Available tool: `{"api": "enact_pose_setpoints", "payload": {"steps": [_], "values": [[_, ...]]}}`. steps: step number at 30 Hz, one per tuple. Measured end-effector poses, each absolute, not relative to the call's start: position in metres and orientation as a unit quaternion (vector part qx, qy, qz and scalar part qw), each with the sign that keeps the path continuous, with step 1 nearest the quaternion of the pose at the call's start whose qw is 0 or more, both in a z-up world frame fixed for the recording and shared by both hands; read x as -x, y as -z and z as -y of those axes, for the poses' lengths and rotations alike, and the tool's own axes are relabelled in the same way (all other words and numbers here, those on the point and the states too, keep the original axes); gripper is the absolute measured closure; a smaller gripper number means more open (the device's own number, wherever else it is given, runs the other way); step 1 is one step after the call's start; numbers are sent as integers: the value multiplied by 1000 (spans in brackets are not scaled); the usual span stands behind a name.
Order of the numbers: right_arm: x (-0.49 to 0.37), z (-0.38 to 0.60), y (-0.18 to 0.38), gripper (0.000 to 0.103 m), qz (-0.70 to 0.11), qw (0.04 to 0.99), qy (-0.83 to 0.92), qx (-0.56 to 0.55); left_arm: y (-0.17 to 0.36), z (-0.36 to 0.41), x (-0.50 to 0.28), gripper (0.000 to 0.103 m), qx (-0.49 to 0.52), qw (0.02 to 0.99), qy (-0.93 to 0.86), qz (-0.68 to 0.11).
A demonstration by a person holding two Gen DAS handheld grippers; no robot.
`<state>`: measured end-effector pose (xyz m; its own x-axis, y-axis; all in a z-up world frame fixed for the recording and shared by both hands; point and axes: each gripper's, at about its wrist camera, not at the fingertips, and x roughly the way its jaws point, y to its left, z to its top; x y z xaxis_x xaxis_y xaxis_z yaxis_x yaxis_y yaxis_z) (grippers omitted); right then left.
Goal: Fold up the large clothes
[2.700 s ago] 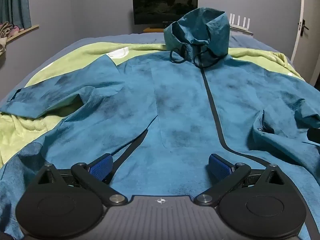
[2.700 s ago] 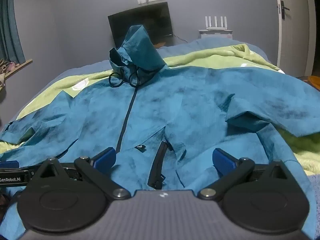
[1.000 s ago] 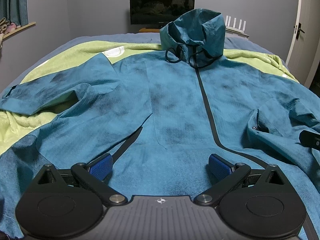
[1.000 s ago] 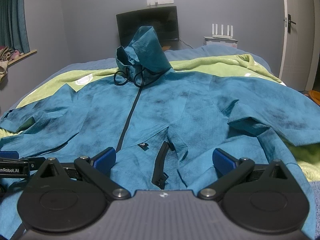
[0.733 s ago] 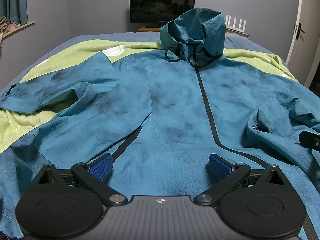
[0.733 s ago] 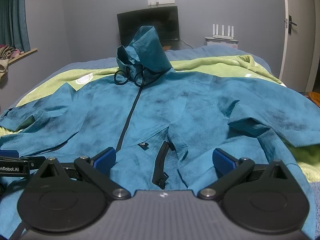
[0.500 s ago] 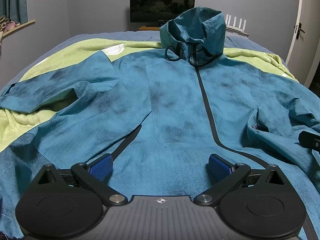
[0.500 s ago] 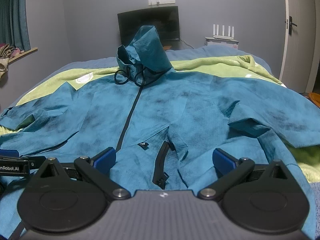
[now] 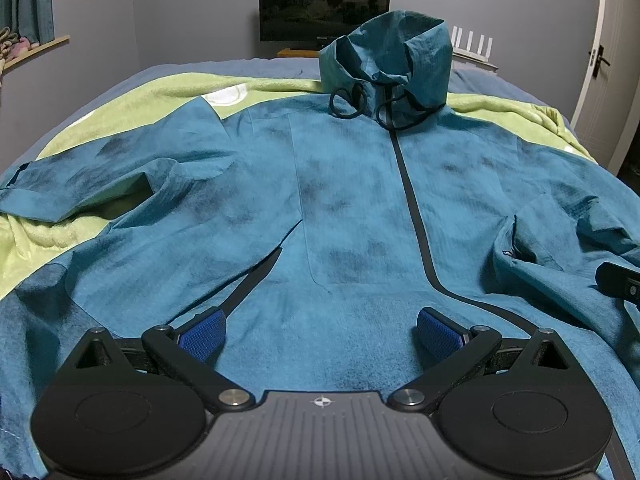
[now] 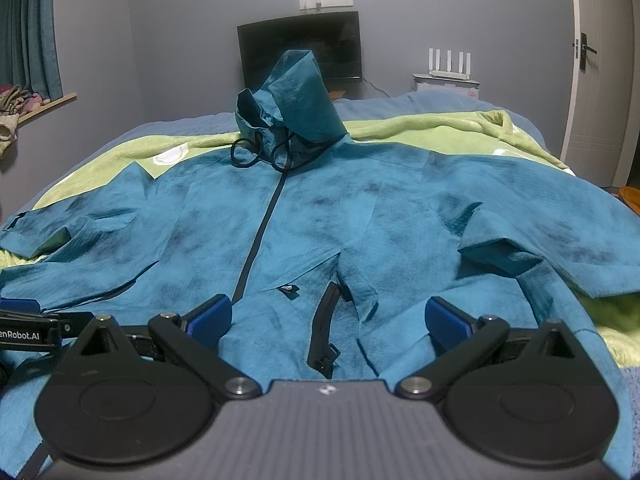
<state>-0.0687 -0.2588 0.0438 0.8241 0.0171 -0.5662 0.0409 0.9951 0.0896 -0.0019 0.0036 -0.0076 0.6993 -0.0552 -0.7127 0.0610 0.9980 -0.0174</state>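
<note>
Left hand-held gripper [image 9: 320, 334] and right hand-held gripper [image 10: 327, 320], both wide open and empty, have barely shifted above the hooded jacket's [image 9: 344, 200] hem, spread flat on the bed [image 10: 440, 100]; folding not begun.

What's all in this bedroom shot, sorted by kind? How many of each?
Jackets: 1, teal jacket
Blankets: 1, green blanket
Screens: 1, TV
Routers: 1, white router
Grippers: 2, left gripper, right gripper
Total: 6

Jacket [image 9: 344, 208] on blanket [image 9: 120, 96], bed [image 9: 176, 69].
</note>
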Motion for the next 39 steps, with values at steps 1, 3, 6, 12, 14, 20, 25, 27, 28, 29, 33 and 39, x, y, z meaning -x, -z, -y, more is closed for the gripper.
{"api": "enact_pose_setpoints", "payload": {"steps": [1,3,6,12,14,20,25,27,28,29,33,39], "values": [[68,259,-44,0,-297,954,6,-50,8,-4,2,0,-3,921,32,-387],[69,260,-44,0,-295,954,6,-54,8,-3,0,0,-1,921,32,-389],[68,262,-47,0,-284,957,5,-68,8,-4,0,0,0,920,32,-390],[72,274,-60,0,-244,965,3,-92,7,0,-1,0,-7,920,26,-391],[75,276,-65,0,-227,970,9,-89,7,3,0,0,-14,920,21,-391],[75,281,-77,0,-202,976,22,-82,3,12,5,0,-43,925,10,-378],[70,292,-92,0,-201,977,30,-70,5,19,-2,0,-67,915,-1,-398],[65,306,-104,0,-201,977,33,-69,0,18,-5,0,-72,918,2,-391],[62,316,-109,0,-203,976,34,-71,-6,17,-7,0,-69,921,5,-384],[59,328,-114,0,-205,975,40,-73,-11,15,-9,0,-64,924,10,-376],[44,400,-118,0,-234,962,100,-103,-28,9,-26,0,-54,936,7,-348],[42,547,-69,0,-299,886,209,-286,-29,1,-65,0,-54,930,-4,-363]]}}
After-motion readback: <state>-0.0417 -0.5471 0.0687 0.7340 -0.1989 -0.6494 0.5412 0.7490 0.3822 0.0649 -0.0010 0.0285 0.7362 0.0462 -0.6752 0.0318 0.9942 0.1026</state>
